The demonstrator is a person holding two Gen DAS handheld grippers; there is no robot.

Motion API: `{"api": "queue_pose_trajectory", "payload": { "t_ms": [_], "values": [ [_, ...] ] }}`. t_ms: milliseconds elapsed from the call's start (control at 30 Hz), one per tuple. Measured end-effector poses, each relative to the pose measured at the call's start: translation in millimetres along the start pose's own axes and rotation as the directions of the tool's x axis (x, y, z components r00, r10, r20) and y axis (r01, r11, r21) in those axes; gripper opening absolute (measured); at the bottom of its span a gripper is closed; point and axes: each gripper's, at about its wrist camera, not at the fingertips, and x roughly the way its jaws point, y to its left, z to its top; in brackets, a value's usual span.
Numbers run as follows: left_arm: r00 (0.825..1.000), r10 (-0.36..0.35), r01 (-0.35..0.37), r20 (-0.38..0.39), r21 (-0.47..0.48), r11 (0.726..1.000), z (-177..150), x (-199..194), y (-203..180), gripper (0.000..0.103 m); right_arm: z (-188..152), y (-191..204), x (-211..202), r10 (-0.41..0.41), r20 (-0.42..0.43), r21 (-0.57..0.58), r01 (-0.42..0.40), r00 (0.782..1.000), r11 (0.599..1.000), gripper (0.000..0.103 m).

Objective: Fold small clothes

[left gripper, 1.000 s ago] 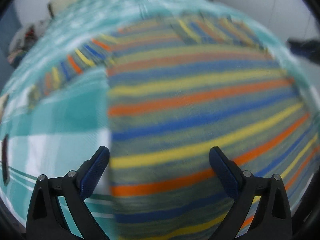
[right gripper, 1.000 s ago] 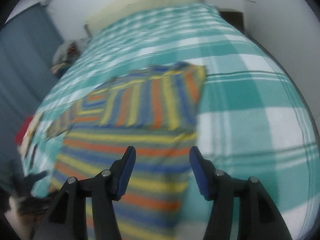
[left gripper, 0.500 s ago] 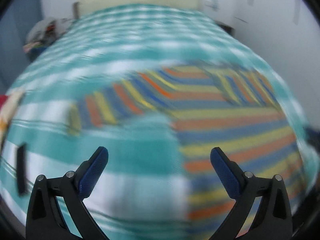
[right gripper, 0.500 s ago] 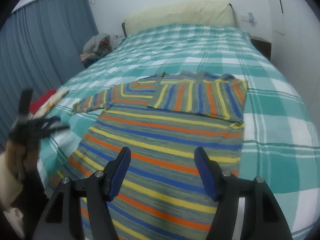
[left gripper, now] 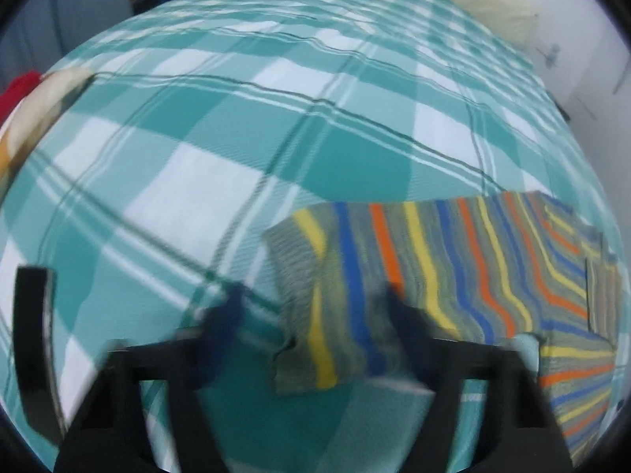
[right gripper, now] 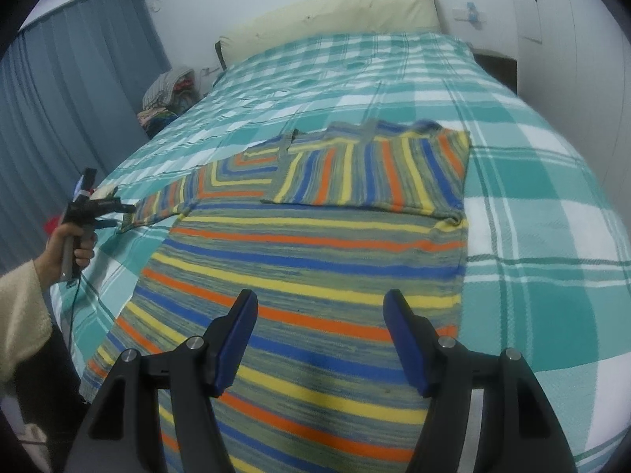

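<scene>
In the left wrist view the picture is blurred. The left gripper [left gripper: 315, 315] points down at the end of one sleeve [left gripper: 315, 295] of a knitted sweater with blue, orange, yellow and grey-green stripes [left gripper: 493, 276], which lies on a bed with a teal and white checked cover [left gripper: 197, 165]. Its dark blue fingers [left gripper: 228, 315] have just been closing, and the cuff is between them. Because of the blur I cannot tell if the pads already press on the cloth. The rest of the sweater goes off to the right.

In the right wrist view the right gripper [right gripper: 320, 339] hangs above the near part of the same sweater [right gripper: 315, 260]. Its blue fingers [right gripper: 236, 335] stand about half open and hold nothing. The sweater lies flat in the middle of the bed [right gripper: 532, 216]. Its right sleeve is folded over the chest at the far side, and its left sleeve is stretched out to the left. At the far left a hand [right gripper: 73, 242] in a cream fleece sleeve [right gripper: 23, 307] holds the left gripper [right gripper: 120, 215] at the cuff of that sleeve. A beige headboard [right gripper: 327, 15] stands at the far end of the bed and grey-blue curtains [right gripper: 71, 90] hang on the left.
</scene>
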Motion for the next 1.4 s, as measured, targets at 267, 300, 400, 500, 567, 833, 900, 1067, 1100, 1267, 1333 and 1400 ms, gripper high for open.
{"api": "queue_pose_trajectory", "payload": {
  "t_ms": [267,300,400,500,567,833,900,1067,1100,1267,1333,1400],
  "values": [
    [0.993,-0.049,0.040,0.112,0.082,0.996,15.4,-66.8,-68.1,0.000,1.5,7.5,-14.8,0.021,0.046,-0.027,-0.019,0.999,0.999,0.066],
    [0.990,-0.074,0.059,0.123,0.122,0.991,18.6,-77.6,-87.2,0.000,2.3,6.6,-16.6,0.023,0.051,-0.028,-0.022,0.998,0.999,0.066],
    [0.972,-0.180,0.131,0.153,0.285,0.950,23.1,-114.1,-171.9,0.000,4.7,2.5,-13.4,0.054,0.028,0.001,-0.054,0.998,0.999,0.066],
    [0.953,-0.266,0.196,0.142,0.379,0.905,19.2,-126.4,-237.7,0.001,7.2,-1.4,-11.8,0.086,0.021,0.036,-0.087,0.996,0.996,0.066],
    [0.943,-0.312,0.235,0.120,0.423,0.875,12.5,-121.8,-278.7,0.002,8.6,-1.5,-14.2,0.088,0.031,0.033,-0.089,0.996,0.996,0.066],
    [0.937,-0.350,0.311,0.010,0.439,0.843,-32.1,-62.7,-339.1,0.091,9.3,-14.1,-14.6,0.087,0.022,0.072,-0.088,0.996,0.994,0.066],
    [0.943,-0.332,0.306,-0.008,0.403,0.862,-32.0,-57.0,-323.8,0.091,9.7,-17.1,-19.0,0.093,0.036,0.084,-0.096,0.995,0.992,0.066],
    [0.988,-0.146,0.120,0.041,0.383,0.916,-45.6,-59.1,-268.0,0.091,11.0,-17.2,-23.2,0.094,0.040,0.074,-0.097,0.995,0.993,0.066],
    [0.994,-0.104,0.078,0.045,0.399,0.914,-51.4,-58.3,-258.5,0.091,11.2,-16.9,-23.3,0.093,0.040,0.073,-0.095,0.995,0.993,0.066],
    [0.995,0.084,-0.103,0.062,0.471,0.876,-106.6,-69.6,-214.9,0.091,12.9,-14.7,-24.9,0.048,0.050,0.050,-0.050,0.998,0.997,0.066],
    [0.992,0.092,-0.123,0.088,0.478,0.870,-128.9,-88.2,-207.8,0.092,12.4,-11.7,-25.9,0.002,0.057,0.018,-0.003,0.998,1.000,0.066],
    [0.989,0.081,-0.129,0.120,0.474,0.871,-148.3,-106.9,-204.8,0.097,11.2,-6.4,-25.8,-0.042,0.062,-0.027,0.044,0.997,0.999,0.066]
  ]
}}
